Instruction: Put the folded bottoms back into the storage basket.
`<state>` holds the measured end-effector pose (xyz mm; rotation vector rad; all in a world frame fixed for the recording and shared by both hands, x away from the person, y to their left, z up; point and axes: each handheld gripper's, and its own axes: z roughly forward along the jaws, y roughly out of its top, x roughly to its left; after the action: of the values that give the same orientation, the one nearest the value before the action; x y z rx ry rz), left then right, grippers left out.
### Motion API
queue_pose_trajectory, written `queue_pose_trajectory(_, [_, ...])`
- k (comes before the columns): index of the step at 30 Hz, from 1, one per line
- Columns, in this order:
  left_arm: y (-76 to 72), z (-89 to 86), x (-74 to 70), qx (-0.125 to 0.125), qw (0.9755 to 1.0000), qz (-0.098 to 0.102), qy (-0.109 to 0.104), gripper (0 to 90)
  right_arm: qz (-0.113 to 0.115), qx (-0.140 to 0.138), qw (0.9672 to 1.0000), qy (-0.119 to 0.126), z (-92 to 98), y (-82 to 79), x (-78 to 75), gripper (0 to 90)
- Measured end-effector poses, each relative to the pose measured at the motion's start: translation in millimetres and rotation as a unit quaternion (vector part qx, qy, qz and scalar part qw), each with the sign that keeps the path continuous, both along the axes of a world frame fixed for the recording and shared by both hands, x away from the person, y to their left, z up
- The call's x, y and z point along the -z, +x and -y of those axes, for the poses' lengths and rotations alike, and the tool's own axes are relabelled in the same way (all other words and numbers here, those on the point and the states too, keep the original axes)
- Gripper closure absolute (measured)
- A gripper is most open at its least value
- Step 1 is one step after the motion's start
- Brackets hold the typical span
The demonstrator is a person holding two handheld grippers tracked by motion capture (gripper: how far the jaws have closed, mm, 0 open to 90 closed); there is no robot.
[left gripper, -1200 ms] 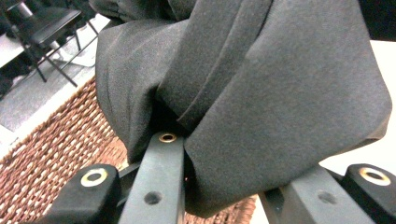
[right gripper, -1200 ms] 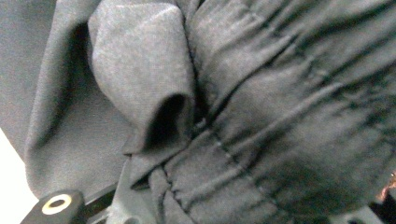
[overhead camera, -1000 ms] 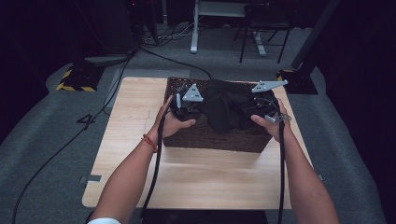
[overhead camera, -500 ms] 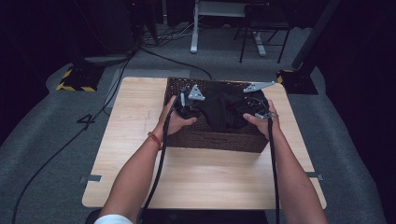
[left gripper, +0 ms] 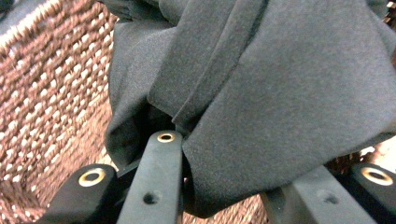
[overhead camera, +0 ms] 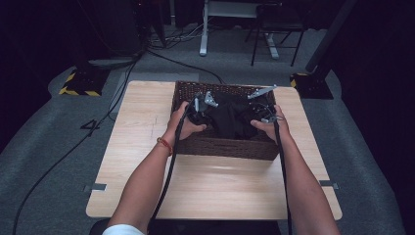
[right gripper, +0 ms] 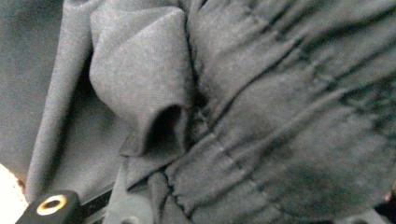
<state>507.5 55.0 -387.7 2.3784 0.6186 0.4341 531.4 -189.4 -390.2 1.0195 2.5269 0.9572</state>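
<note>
Resting inside a dark woven basket (overhead camera: 220, 146) at the far middle of the light wooden bench (overhead camera: 147, 127), a black garment (overhead camera: 230, 117) fills most of the basket's hollow; both hands reach into it from the near side. On the left, the left gripper (overhead camera: 201, 105) sits at the garment's left edge, close to the basket's left wall; its own view shows the jaws pressed together on a fold of the black cloth (left gripper: 261, 93), with the brown weave of the basket (left gripper: 51, 93) just behind and to the left. On the right, the right gripper (overhead camera: 262, 108) is at the garment's right edge; in its view the jaws pinch a gathered, stitched part of the cloth (right gripper: 261, 130), a rolled hem or cuff (right gripper: 149, 93) standing just beside the grip. From each gripper a black cable (overhead camera: 169, 171) trails back along the forearm toward the near edge of the bench; the left wrist wears a red band (overhead camera: 164, 144). Beyond the bench lies grey carpeted floor (overhead camera: 58, 147).
</note>
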Motion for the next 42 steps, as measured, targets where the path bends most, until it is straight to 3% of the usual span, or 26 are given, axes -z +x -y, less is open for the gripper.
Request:
queue_pose_trajectory(5, [2.0,1.4,2.9,-0.001,0.9996,-0.007,0.027,75.3,-0.02,0.001,0.9996,-0.019,-3.2,2.6,3.5,57.1])
queue_pose_trajectory(10, [5.9,-2.4,9.7,-0.016,0.9962,-0.024,0.083,71.1,-0.042,0.003,0.9976,-0.055,-9.3,5.2,9.9,54.1])
queue_pose_trajectory(13, [5.6,-4.7,9.0,-0.027,0.9959,-0.021,0.083,66.8,-0.052,0.011,0.9947,-0.088,-13.7,7.0,14.8,50.9])
queue_pose_trajectory(16, [5.4,-4.0,7.6,-0.033,0.9942,-0.021,0.1,57.5,-0.061,0.021,0.9896,-0.129,-17.9,9.0,19.8,45.6])
queue_pose_trajectory(19, [5.3,-8.3,4.9,-0.036,0.995,-0.027,0.089,51.8,-0.064,0.041,0.9856,-0.151,-19.4,10.5,22.3,35.6])
queue_pose_trajectory(25, [5.6,-19.7,-1.2,-0.063,0.996,-0.034,0.054,35.0,-0.051,0.061,0.9861,-0.146,-11.7,8.8,13.1,26.5])
queue_pose_trajectory(29, [2.4,-23.1,-5.0,-0.058,0.9975,-0.033,0.025,29.4,-0.042,0.067,0.9891,-0.124,-2.9,5.7,5.5,24.1])
queue_pose_trajectory(38, [-6.4,-24.5,-13.7,-0.048,0.9986,-0.019,-0.007,23.6,-0.021,0.06,0.9943,-0.085,7.6,-3.8,-4.4,22.6])
queue_pose_trajectory(39, [-8.9,-27.2,-18.2,-0.043,0.9987,-0.016,-0.023,22.9,-0.013,0.056,0.9951,-0.08,10.0,-8.1,-8.3,21.5])
queue_pose_trajectory(42, [-13.1,-30.3,-25.9,-0.037,0.9985,-0.012,-0.039,22.7,0.003,0.047,0.9964,-0.07,12.8,-13.7,-14.0,21.5])
